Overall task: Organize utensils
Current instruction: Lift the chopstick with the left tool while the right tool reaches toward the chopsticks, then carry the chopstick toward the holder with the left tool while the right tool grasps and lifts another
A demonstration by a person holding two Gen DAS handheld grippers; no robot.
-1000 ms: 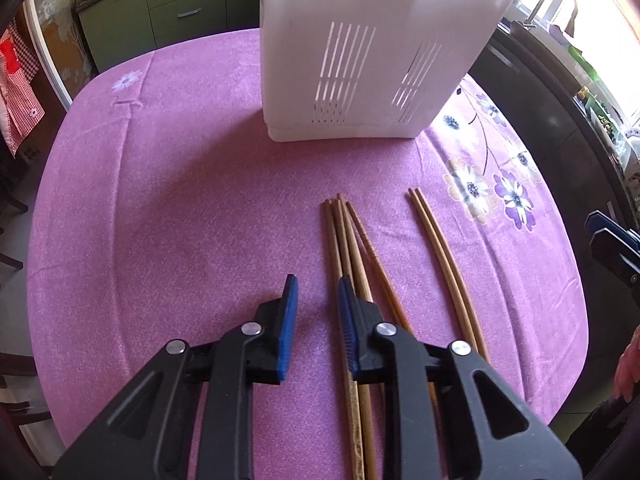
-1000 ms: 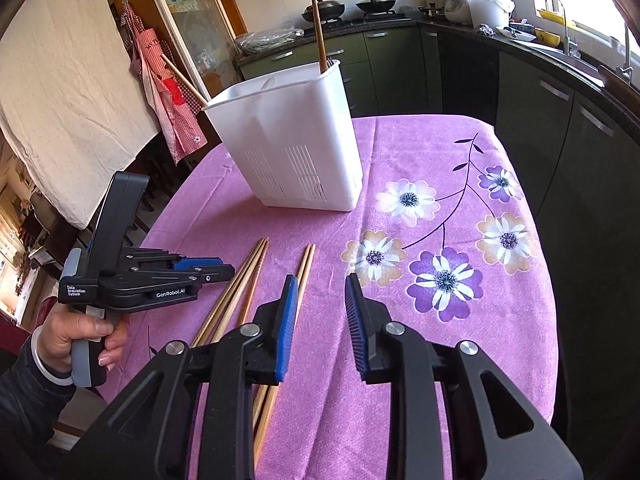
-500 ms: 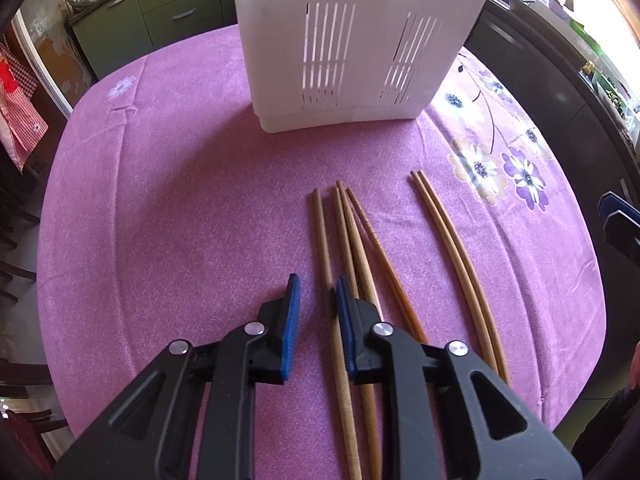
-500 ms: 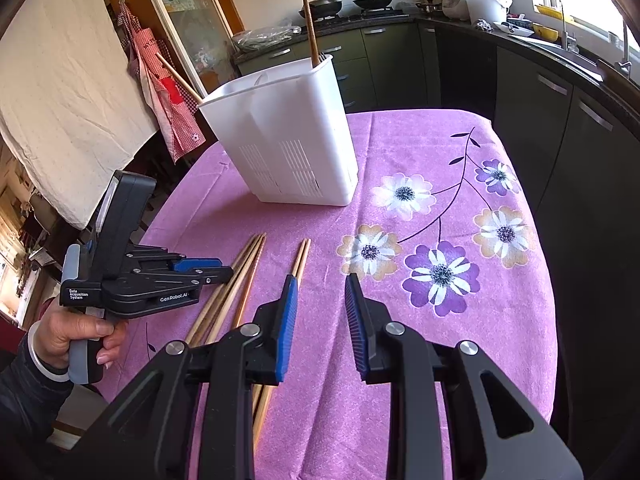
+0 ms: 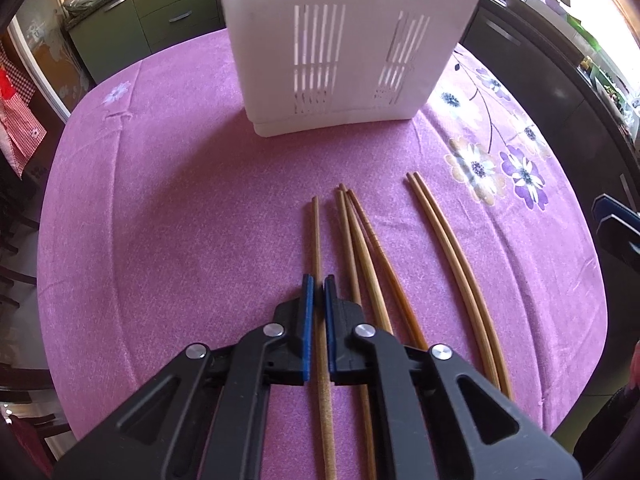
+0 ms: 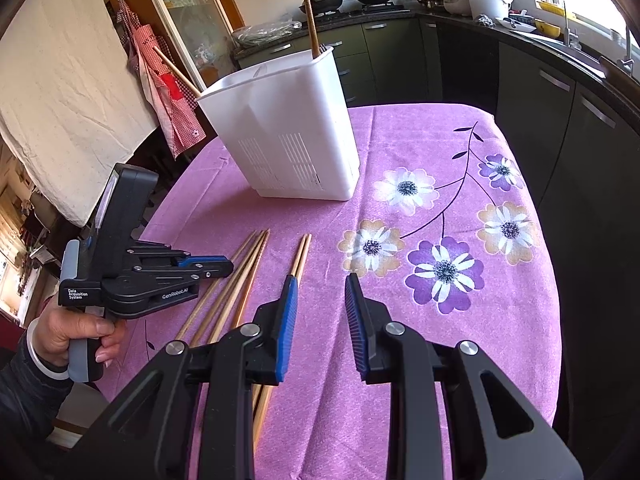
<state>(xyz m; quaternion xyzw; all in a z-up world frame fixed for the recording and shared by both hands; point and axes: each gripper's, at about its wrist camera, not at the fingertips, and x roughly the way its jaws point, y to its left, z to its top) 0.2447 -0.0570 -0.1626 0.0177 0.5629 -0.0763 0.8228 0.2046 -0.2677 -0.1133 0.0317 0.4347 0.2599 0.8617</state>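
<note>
My left gripper (image 5: 319,280) points steeply down at the table, its jaws closing onto a single brown chopstick (image 5: 315,236), blue pads pressed against its sides. Right of it lie three more chopsticks (image 5: 360,248), then a pale pair (image 5: 448,248). The white slotted utensil holder (image 5: 352,60) stands upright beyond them. In the right wrist view a dark chopstick (image 6: 310,20) stands in the holder (image 6: 288,140) and another leans out at its left. My right gripper (image 6: 320,280) hovers open and empty just right of the pale pair (image 6: 300,256).
A purple flowered tablecloth (image 6: 440,208) covers the rounded table, whose edges drop off at left and right. Dark kitchen cabinets (image 6: 560,100) run along the right. A red checked apron (image 6: 160,80) hangs at the far left. A person's hand (image 6: 76,336) holds the left gripper.
The left gripper shifted left off the chopstick group and its jaws closed on the single left chopstick, which now lies apart from the others. The right gripper kept still.
</note>
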